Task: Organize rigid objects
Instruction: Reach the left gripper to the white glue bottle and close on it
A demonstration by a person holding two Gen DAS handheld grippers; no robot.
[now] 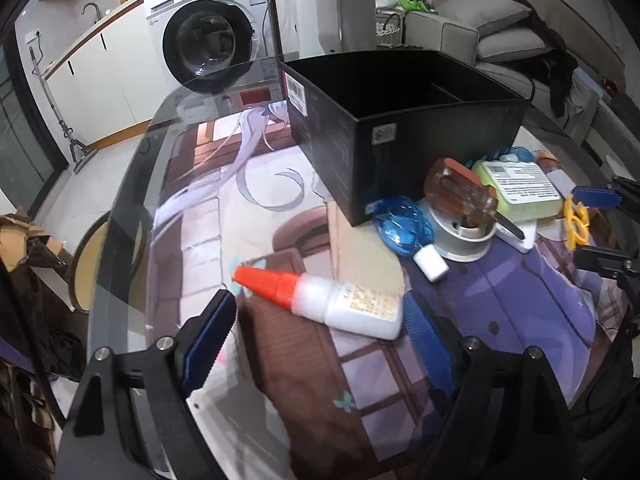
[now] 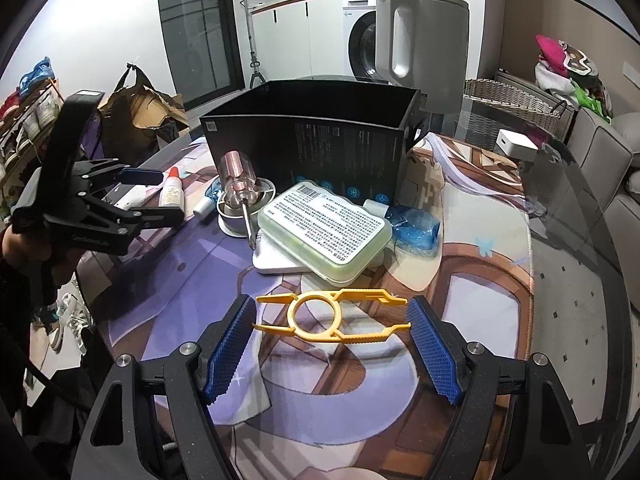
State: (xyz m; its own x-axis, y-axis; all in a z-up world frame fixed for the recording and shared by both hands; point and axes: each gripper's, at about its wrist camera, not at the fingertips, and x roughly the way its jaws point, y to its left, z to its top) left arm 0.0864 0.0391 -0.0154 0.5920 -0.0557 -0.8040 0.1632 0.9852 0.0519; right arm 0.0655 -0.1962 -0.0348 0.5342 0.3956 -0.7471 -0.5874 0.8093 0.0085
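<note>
A white glue bottle [image 1: 332, 300] with an orange cap lies on the printed mat, between the open pads of my left gripper [image 1: 320, 320]; it also shows in the right wrist view [image 2: 171, 192]. A yellow plastic tool [image 2: 332, 317] lies flat between the open pads of my right gripper [image 2: 332, 336]; it also shows in the left wrist view [image 1: 574, 222]. A black open box [image 1: 400, 120] stands behind, also in the right wrist view [image 2: 312, 140]. A pale green case [image 2: 326, 230], a clear-handled screwdriver [image 2: 240, 184] and a white spool [image 1: 464, 236] lie in front of it.
Blue crumpled plastic [image 1: 404, 220] and a small white cap [image 1: 430, 262] lie beside the spool. A white kettle [image 2: 420, 36] stands behind the box. The glass table edge [image 1: 120, 208] curves on the left. A washing machine [image 1: 208, 32] stands beyond it.
</note>
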